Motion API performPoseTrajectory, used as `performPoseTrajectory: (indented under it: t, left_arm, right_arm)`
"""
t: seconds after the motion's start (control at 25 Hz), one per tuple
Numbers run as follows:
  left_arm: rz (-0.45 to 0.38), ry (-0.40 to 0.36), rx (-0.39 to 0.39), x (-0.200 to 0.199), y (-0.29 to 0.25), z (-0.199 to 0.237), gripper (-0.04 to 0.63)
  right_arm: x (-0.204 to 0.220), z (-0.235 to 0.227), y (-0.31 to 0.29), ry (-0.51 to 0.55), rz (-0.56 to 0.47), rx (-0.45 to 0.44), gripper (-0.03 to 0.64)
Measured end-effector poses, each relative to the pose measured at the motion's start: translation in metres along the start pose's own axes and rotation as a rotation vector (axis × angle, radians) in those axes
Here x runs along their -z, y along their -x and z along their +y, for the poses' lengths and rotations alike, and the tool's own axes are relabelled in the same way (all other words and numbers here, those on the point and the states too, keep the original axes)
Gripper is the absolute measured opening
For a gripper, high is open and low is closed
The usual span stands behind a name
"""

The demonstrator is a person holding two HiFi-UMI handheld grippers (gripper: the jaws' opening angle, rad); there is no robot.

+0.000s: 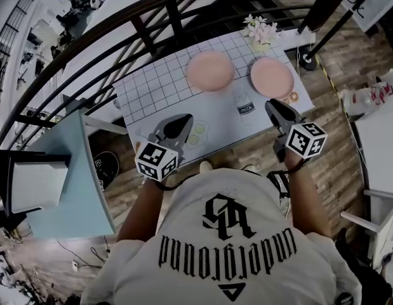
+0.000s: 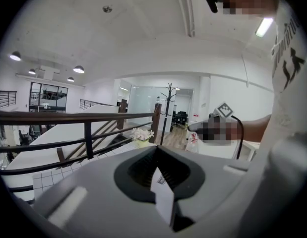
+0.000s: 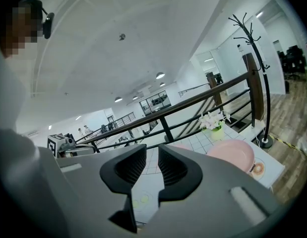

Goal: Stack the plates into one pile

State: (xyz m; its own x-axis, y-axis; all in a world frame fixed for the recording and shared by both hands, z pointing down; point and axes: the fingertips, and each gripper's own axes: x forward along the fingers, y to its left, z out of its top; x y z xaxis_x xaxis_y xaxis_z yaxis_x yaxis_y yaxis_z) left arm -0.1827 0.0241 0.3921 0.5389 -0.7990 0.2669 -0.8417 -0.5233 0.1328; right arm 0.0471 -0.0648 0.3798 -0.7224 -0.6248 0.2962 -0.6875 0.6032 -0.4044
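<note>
- Two pink plates lie flat on the counter point(image 1: 152, 88), and no pile has been started. The left plate point(image 1: 209, 70) is at about 12 o'clock from us and the right plate point(image 1: 272, 77) at about 1 o'clock. They sit side by side with a strip of checked cloth between them, not touching.
- Our left tongs point(image 1: 177, 122) hang over the near part of the counter at 11 o'clock, well short of either plate. Their jaws are drawn narrow, with only a thin pale slit between them, and they carry nothing.
- Our right tongs point(image 1: 277, 108) sit near the 6 o'clock edge of the right plate. Their jaws are slightly apart with the cloth showing through the gap, and they are empty.
- We judge the plates to be stiff, smooth and rather slippery, and likely breakable if knocked. We cannot tell the material.
- Each plate is shallow with a low raised rim, so the rim is the only place to take hold. We would pinch it at 6 o'clock, one jaw under the lip and one on top.
- Held by one edge, a plate will probably want to droop, so we would grip firmly and keep it level.
- The flowers point(image 1: 261, 29) stand at 12 o'clock of the right plate, so we would keep the lift away from them.
</note>
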Motion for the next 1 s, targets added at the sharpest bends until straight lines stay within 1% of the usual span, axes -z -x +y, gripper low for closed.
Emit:
performPoseTrajectory:
  t: [0.2, 0.48, 0.64, 0.76, 1.0]
  left_arm:
    - [-0.011, 0.018, -0.011, 0.003, 0.019, 0.026, 0.049]
    - [-0.009, 0.046, -0.017, 0.012, 0.021, 0.038, 0.049]
    - [-0.023, 0.044, -0.062, 0.012, 0.020, 0.050, 0.049]
    - [-0.024, 0.061, -0.094, 0.014, 0.019, 0.062, 0.049]
    - [0.008, 0.109, -0.153, 0.026, 0.006, 0.079, 0.049]
  right_arm:
    - [0.006, 0.022, -0.021, 0.006, 0.008, -0.003, 0.077]
    - [0.008, 0.026, -0.041, 0.010, 0.040, -0.009, 0.077]
    - [0.008, 0.020, -0.057, 0.009, 0.055, -0.025, 0.077]
    - [0.012, 0.012, -0.073, 0.001, 0.082, -0.037, 0.077]
    - [0.012, -0.003, -0.106, 0.001, 0.142, -0.076, 0.077]
